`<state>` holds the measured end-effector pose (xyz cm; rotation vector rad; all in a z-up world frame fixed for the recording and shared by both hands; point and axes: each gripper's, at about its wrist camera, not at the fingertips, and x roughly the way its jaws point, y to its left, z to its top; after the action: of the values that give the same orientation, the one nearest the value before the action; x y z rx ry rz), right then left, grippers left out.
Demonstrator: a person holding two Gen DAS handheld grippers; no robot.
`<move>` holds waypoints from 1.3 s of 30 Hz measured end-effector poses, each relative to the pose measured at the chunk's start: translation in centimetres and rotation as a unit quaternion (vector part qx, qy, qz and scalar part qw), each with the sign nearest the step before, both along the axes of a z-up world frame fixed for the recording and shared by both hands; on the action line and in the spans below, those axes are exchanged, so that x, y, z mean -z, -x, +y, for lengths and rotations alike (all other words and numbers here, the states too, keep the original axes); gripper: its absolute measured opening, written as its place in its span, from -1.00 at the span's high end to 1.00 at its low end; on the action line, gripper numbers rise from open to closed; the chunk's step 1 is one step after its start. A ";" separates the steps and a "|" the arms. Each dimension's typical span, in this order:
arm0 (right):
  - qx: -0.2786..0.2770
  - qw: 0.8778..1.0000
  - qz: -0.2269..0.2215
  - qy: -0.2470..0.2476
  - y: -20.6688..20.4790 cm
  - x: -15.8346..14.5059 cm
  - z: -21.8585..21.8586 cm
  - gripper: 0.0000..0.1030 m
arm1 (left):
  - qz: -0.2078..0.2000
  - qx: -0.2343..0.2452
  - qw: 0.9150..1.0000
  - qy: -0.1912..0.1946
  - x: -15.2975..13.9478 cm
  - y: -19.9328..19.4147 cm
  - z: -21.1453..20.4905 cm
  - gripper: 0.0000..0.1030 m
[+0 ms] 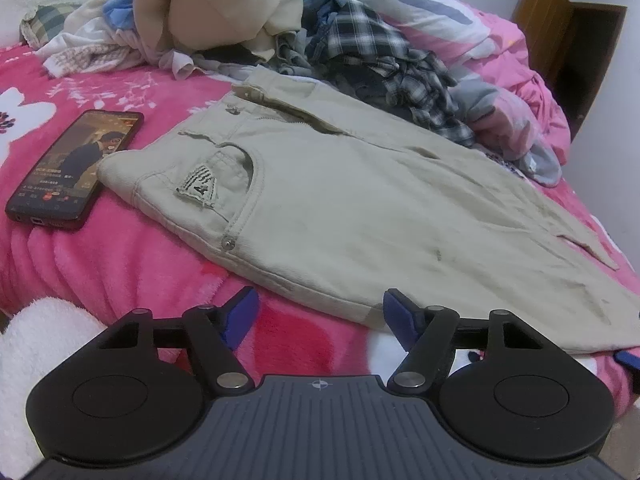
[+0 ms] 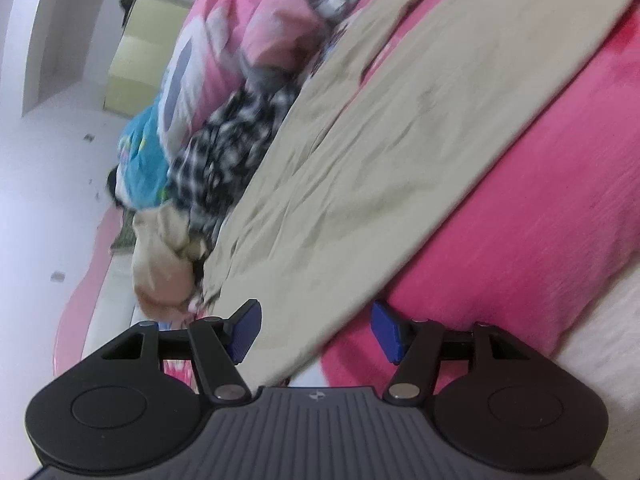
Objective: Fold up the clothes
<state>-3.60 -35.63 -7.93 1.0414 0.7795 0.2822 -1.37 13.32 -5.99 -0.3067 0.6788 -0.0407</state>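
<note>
On the pink blanket (image 1: 132,264) before you, the beige trousers (image 1: 360,200) lie spread flat, waistband toward the far left and legs running off to the right. Your left gripper (image 1: 318,318) hovers at the near edge of the trousers with its blue fingers (image 1: 242,316) spread wide and holding nothing; the right-hand finger sits just over the trouser hem line, the left-hand one over bare blanket. Note the front pocket with its striped triangular patch (image 1: 199,189) and the metal rivet (image 1: 228,243) below it, both facing up. A phone (image 1: 76,166) with a lit screen rests on the blanket just beside the waistband corner, close to it but whether touching cannot be told. Behind the trousers a pile of unfolded clothes stands: a cream garment (image 1: 224,8) on top, a black-and-white plaid shirt (image 1: 384,60) to its right, and a pink quilt (image 1: 500,68) bunched further right against the wall, near a wooden cabinet (image 1: 560,36). Your right gripper (image 2: 316,330), seen in a tilted and somewhat blurred view, likewise has its blue fingers (image 2: 386,332) wide apart and empty. Between them runs the near edge of the trousers (image 2: 400,140), whose legs stretch away toward the upper right of that view, with pink blanket (image 2: 520,208) beneath on the right. The plaid shirt (image 2: 228,144) and a blue printed cloth (image 2: 140,168) lie along the far side of the trousers.
</note>
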 end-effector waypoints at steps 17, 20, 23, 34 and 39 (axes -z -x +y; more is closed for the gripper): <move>0.067 0.997 0.014 -0.038 -0.7 0.3 -1.3 -0.08 | -0.012 -0.017 1.000 0.018 0.1 -1.0 1.0 0.01; 0.084 0.995 0.017 -0.044 -0.5 0.4 -2.1 0.06 | -0.012 -0.020 0.999 0.028 0.1 -1.1 1.5 0.07; 0.098 0.995 0.014 -0.031 -0.4 -0.1 -2.4 0.05 | -0.009 -0.021 0.999 0.045 0.1 -1.2 2.0 0.09; 0.162 0.986 0.012 0.040 -0.5 -0.9 -5.2 0.06 | 0.016 0.022 0.994 0.107 0.3 -1.3 2.5 0.04; 0.179 0.982 0.008 0.057 -0.8 -1.0 -6.4 0.06 | 0.009 0.004 0.993 0.115 0.6 -2.2 2.7 0.07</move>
<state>-2.75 -41.99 -6.97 1.0535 0.6015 -0.0774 0.80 16.03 -6.57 -0.5260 0.6936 -0.1254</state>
